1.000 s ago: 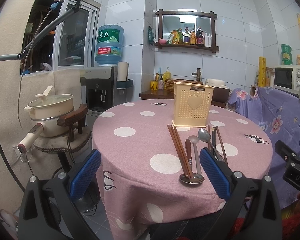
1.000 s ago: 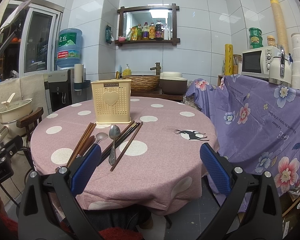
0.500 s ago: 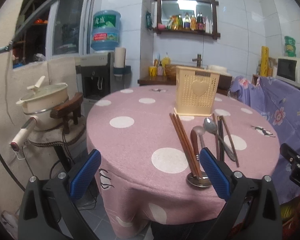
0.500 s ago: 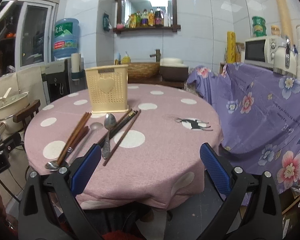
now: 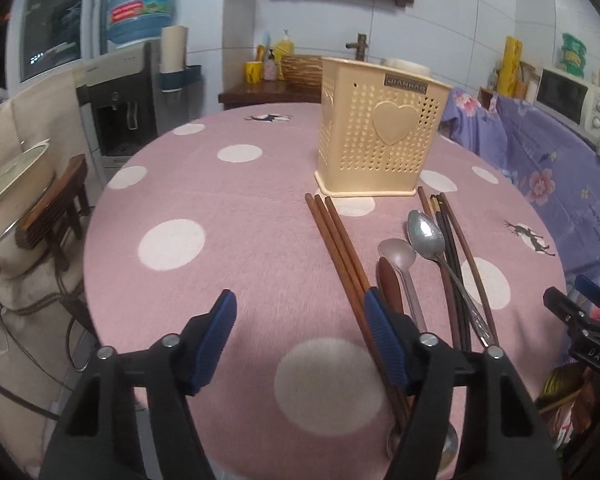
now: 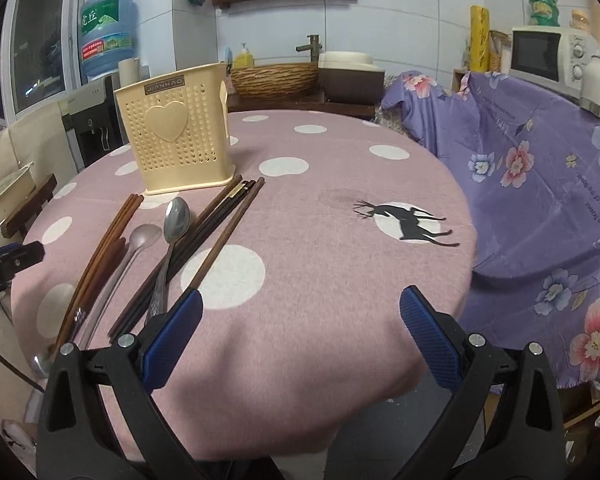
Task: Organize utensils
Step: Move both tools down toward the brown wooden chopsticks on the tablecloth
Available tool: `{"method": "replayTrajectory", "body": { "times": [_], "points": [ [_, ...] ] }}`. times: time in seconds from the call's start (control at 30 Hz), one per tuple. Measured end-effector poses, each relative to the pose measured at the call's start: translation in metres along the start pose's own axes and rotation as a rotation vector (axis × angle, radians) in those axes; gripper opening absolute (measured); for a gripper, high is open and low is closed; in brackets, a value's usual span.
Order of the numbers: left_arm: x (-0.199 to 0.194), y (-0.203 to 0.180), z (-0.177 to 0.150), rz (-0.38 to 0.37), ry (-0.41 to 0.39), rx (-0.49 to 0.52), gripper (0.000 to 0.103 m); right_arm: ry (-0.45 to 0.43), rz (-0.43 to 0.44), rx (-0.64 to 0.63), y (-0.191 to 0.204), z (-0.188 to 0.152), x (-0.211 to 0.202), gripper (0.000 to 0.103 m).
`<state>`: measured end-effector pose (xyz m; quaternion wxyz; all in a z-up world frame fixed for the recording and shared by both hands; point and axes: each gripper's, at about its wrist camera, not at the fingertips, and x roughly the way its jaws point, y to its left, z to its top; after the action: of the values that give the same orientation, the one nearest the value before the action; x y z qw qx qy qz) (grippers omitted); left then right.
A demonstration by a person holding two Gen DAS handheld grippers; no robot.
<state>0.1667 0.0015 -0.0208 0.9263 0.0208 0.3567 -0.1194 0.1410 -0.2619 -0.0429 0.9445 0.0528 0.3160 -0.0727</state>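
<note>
Hovering low over the near edge of the round table in its pink, white-dotted cloth (image 5: 228,216), the left gripper (image 5: 298,340) has just been narrowing its jaws, yet they stand apart with only bare cloth between them. Its right-hand finger (image 5: 384,340) sits just beside, perhaps over, the bundle of reddish-brown wooden chopsticks (image 5: 336,240); whether it touches them I cannot tell. The right gripper (image 6: 300,336) stands spread wide over empty cloth, holding nothing.

All the utensils lie loose in front of the cream perforated plastic holder with a raised heart (image 5: 380,136), none yet inside it: the reddish chopsticks, a dull grey long-handled spoon (image 5: 398,258), a shiny steel spoon (image 5: 426,236) and a set of dark chopsticks (image 5: 454,264).

The main risk, as I judge it, is closing off target: the pads would nip cloth, or catch one stick and roll the others. The handles reach close to the table's edge, so a sideways nudge could send them to the floor. The spoons lie over the sticks, so lifting one may drag another
</note>
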Motion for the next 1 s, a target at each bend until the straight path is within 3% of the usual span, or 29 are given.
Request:
{"method": "replayTrajectory", "body": {
  "times": [0.17,0.37,0.47,0.83,1.0],
  "points": [
    [0.027,-0.004,0.021,-0.005,0.06,0.038,0.054,0.088,0.028,-0.026,0.01,0.026,0.038,0.096],
    [0.062,-0.004,0.044,-0.058,0.138,0.007,0.049,0.172,0.055,0.012,0.021,0.057,0.082,0.084],
    [0.073,-0.008,0.049,-0.043,0.148,0.018,0.048,0.205,0.058,0.018,0.028,0.065,0.097,0.081],
    [0.09,-0.008,0.048,-0.013,0.178,0.021,0.047,0.234,-0.005,-0.034,0.042,0.062,0.11,0.076],
    [0.091,-0.002,0.049,0.005,0.183,0.021,0.047,0.244,-0.009,-0.043,0.043,0.061,0.115,0.069]
  ]
}}
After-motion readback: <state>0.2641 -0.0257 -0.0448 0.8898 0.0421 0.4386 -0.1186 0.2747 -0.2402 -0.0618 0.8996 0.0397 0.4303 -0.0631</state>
